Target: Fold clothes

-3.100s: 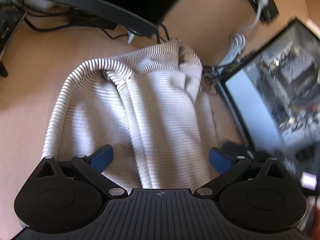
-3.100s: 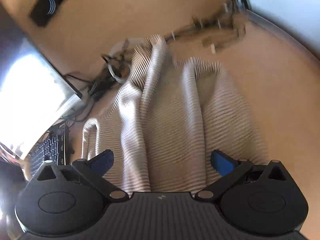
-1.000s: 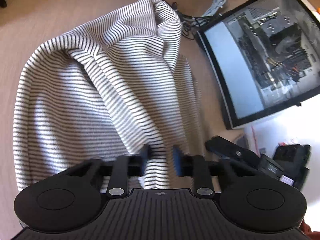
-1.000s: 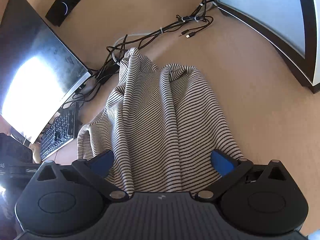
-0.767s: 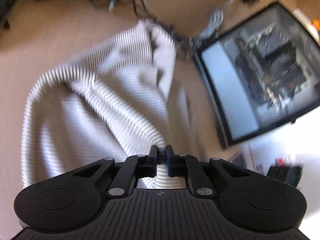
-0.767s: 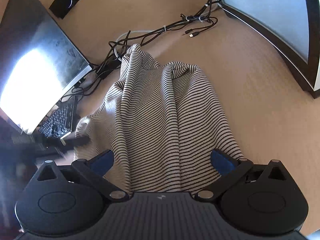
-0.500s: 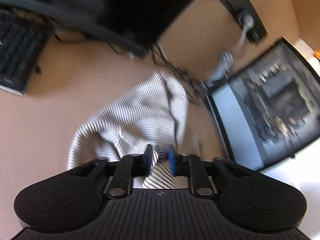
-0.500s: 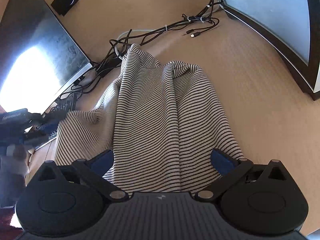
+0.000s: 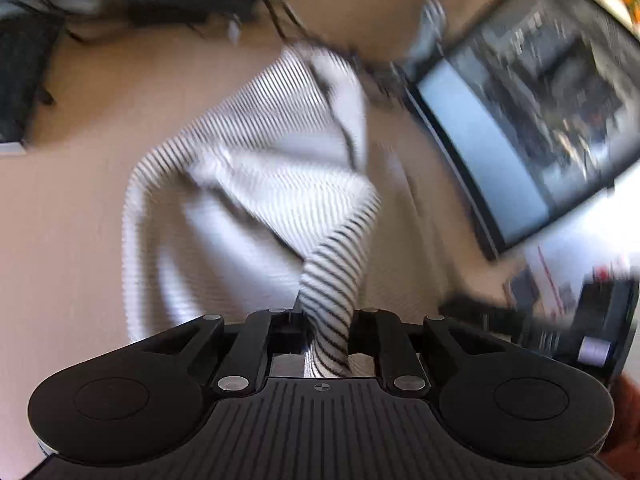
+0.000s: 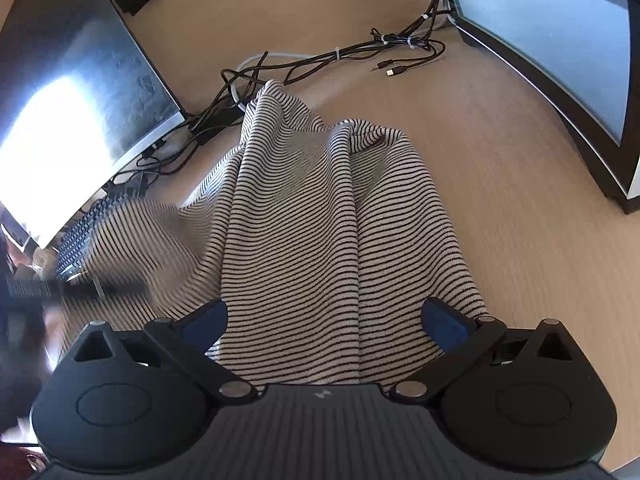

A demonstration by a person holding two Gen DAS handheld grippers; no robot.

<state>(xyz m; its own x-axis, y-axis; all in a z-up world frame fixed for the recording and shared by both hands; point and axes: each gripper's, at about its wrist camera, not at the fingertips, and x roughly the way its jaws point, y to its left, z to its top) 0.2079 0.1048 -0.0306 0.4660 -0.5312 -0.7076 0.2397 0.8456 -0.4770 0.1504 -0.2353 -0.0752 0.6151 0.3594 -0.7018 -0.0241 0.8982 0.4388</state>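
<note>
The left gripper (image 9: 325, 322) is now pinching a twisted rope of the striped garment (image 9: 260, 184) between its closed fingers, where a second ago that same stretch of cloth was lying slack ahead of it; the fabric is now rising off the desk (image 9: 72, 216) toward the gripper, so a fold is getting under way (judging by the lifted edge). The right gripper (image 10: 325, 320) is hovering with its fingers spread wide, touching nothing, with the garment spreading out just ahead of and beneath it. The desk is a tan wooden top, crowded: a monitor (image 10: 72, 92) is standing ahead to the left, a second screen (image 10: 560, 48) ahead to the right, and loose cables (image 10: 340, 56) are trailing beyond the cloth.
</note>
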